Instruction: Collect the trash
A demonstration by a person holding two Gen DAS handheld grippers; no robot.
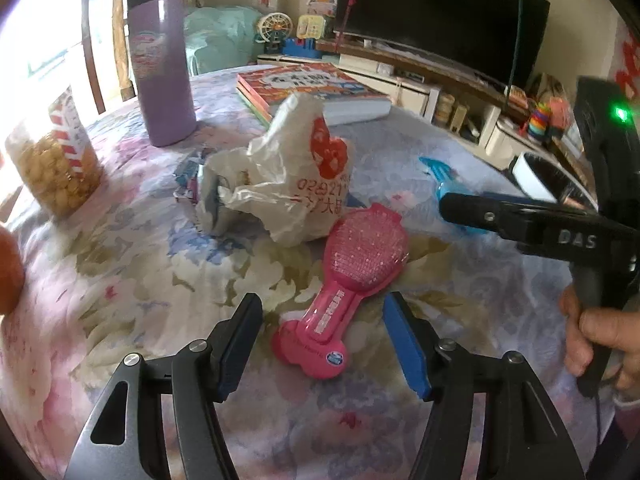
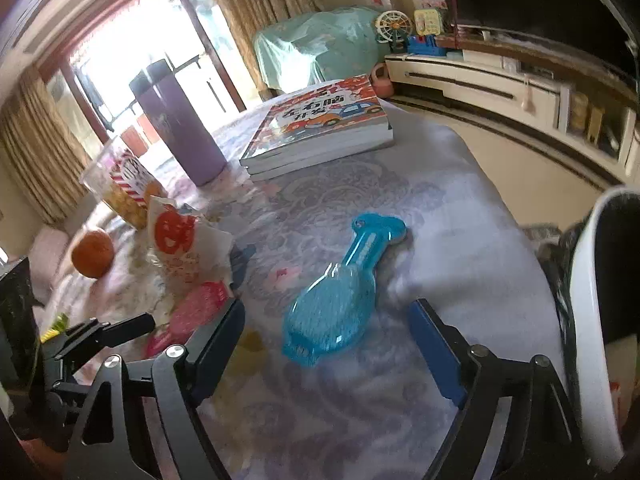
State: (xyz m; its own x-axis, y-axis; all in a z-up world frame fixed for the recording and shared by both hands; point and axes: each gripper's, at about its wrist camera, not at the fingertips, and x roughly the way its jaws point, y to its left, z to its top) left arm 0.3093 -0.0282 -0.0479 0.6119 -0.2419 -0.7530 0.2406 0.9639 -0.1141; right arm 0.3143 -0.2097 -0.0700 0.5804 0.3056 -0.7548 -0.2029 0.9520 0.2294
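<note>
the crumpled plastic bag (image 1: 288,184) lay ahead of the left gripper (image 1: 322,340), beyond the pink brush (image 1: 344,280), both grippers' jaws apart and empty.

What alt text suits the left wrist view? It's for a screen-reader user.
Open left claw hovers over a pink plastic hairbrush on a floral tablecloth. Behind it lie a crumpled white plastic bag, a purple tumbler and stacked books.
</note>
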